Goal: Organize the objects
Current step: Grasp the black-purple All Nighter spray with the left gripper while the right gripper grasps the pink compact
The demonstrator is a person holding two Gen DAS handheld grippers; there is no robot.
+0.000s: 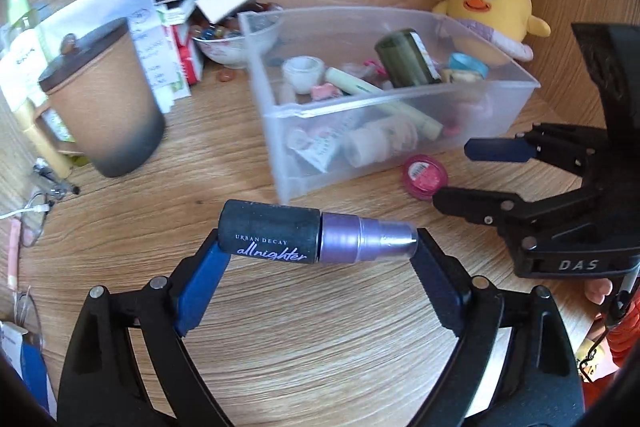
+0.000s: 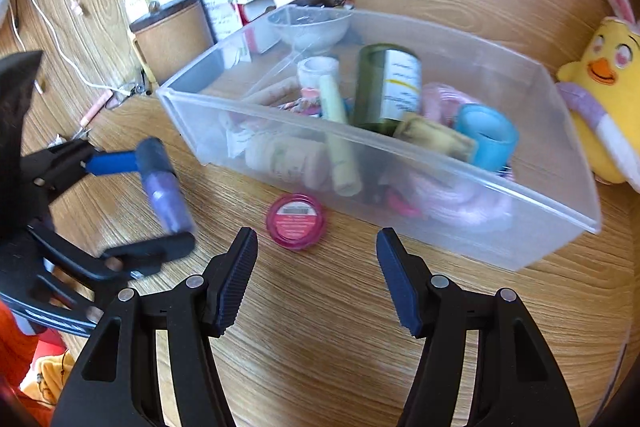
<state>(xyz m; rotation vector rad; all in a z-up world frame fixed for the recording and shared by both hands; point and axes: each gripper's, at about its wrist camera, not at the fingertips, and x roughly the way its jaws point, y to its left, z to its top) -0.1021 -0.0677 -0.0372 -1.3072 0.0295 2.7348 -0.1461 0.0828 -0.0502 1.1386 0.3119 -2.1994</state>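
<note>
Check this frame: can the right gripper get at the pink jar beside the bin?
Probably yes. The right gripper is open and empty, the pink jar lies just ahead on bare table, outside the clear bin.

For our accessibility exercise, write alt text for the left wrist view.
The left gripper clamps a black-and-purple spray bottle end to end above a wooden table. Beyond sit a clear bin of toiletries and the open right gripper.

Bare table (image 2: 320, 327) before the bin (image 2: 400, 195); only the pink jar (image 2: 296, 221) intrudes.
</note>
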